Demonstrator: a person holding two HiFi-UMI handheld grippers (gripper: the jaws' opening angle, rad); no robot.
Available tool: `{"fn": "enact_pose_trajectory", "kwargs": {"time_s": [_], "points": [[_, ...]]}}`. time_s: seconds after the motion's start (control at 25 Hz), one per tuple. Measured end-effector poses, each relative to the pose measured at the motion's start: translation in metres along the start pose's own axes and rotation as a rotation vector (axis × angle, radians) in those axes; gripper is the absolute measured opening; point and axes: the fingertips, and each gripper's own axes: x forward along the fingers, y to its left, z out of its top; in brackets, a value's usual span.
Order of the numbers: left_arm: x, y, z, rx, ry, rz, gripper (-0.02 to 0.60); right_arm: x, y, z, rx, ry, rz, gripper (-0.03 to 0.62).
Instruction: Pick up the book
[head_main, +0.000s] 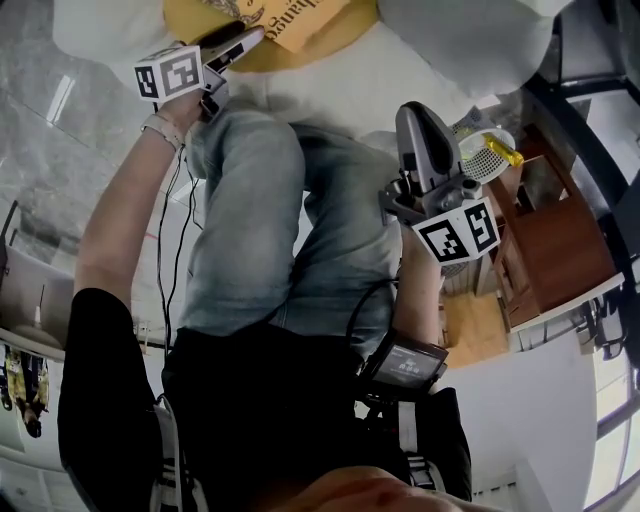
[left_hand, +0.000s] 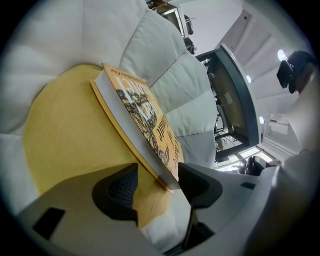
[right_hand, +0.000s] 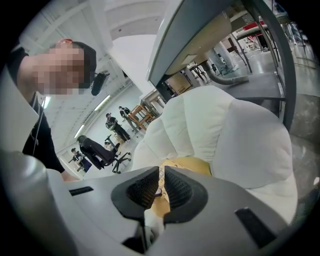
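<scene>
The book (left_hand: 145, 120) is seen lying on the yellow cushion (left_hand: 60, 135) of the white armchair (left_hand: 165, 65), its near corner close to the cushion's front edge. The left gripper (left_hand: 157, 187) is held low, jaws spread wide, with that corner framed between them but not pinched; the overhanging corner is judged the easiest bite. The right gripper (right_hand: 161, 187) is held back, jaws all but together, nothing between. Only the head view shows it parked above the knee; only the left gripper view shows the corner framed.
</scene>
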Motion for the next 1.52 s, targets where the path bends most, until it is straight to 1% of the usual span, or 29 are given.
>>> {"fn": "enact_pose_trajectory", "kwargs": {"time_s": [0.2, 0.44, 0.72, 0.92, 1.16, 1.24, 1.36, 1.44, 1.52], "points": [[-0.004, -0.001, 0.001, -0.047, -0.028, -0.027, 0.242, 0.003, 0.003, -0.003, 0.003, 0.003, 0.006, 0.049], [-0.002, 0.001, 0.005, -0.106, -0.047, -0.035, 0.242, 0.007, 0.001, -0.004, 0.015, 0.007, 0.01, 0.049], [0.006, 0.01, 0.009, -0.178, -0.053, 0.012, 0.242, 0.013, -0.002, -0.006, 0.027, 0.014, 0.01, 0.049], [0.003, 0.009, 0.011, -0.235, -0.076, 0.017, 0.242, 0.012, -0.003, -0.005, 0.041, 0.014, 0.008, 0.049], [-0.001, -0.003, 0.016, -0.267, -0.114, 0.019, 0.242, 0.006, 0.001, -0.004, 0.059, 0.012, 0.012, 0.049], [-0.004, -0.008, 0.02, -0.277, -0.135, 0.001, 0.242, 0.006, 0.005, -0.006, 0.065, 0.012, 0.014, 0.049], [-0.004, -0.019, 0.03, -0.257, -0.147, -0.04, 0.241, 0.007, 0.011, -0.009, 0.074, 0.011, 0.015, 0.049], [0.006, -0.024, 0.038, -0.247, -0.151, -0.053, 0.241, 0.007, 0.008, -0.01, 0.078, 0.008, 0.014, 0.049], [0.022, -0.026, 0.046, -0.26, -0.16, -0.061, 0.242, 0.005, 0.001, -0.007, 0.083, 0.002, 0.01, 0.049]]}}
